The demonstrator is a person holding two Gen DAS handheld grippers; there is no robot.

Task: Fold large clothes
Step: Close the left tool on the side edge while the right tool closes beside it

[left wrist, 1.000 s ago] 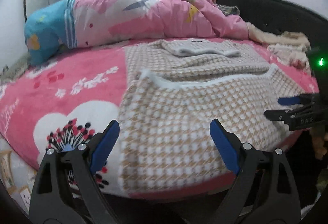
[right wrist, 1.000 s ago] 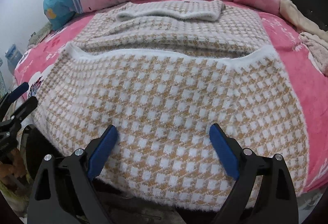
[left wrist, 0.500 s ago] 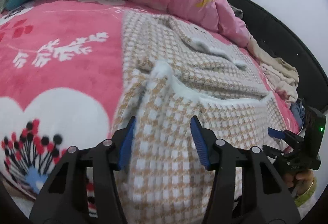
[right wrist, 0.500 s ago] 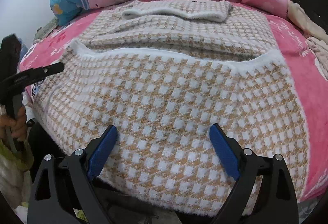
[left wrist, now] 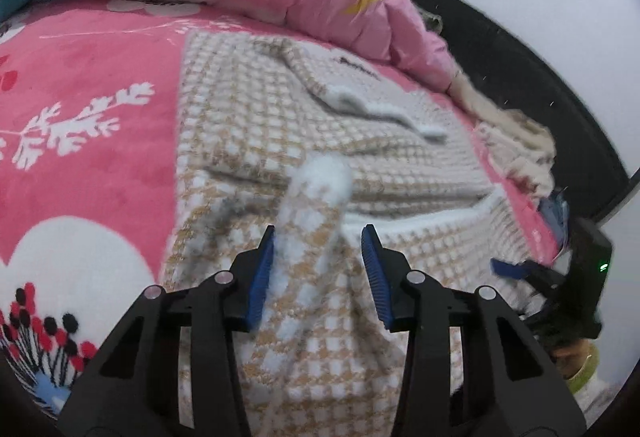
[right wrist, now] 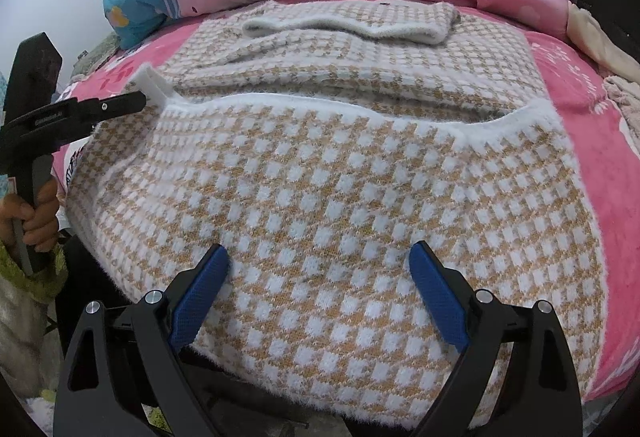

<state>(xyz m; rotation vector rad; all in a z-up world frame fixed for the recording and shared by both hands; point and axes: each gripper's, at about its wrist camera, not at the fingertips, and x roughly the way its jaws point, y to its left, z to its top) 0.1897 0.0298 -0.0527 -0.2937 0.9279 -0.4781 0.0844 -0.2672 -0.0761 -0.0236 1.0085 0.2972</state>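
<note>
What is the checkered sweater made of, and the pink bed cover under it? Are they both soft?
The checkered sweater looks like fuzzy knit yarn: fine white hairs stand up along its white trim, so probably soft. The pink bed cover looks like plush fleece, matte with a short velvety nap and printed white branches. Likely soft too, though pictures cannot prove feel.

left hand-held gripper (left wrist: 318,269) | pads pinching raised corner | checked sweater (left wrist: 256,125)

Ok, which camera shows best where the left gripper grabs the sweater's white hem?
The right wrist view: the left gripper pinches the white hem corner side-on, in focus. The left wrist view shows that raised corner blurred between its jaws.
</note>
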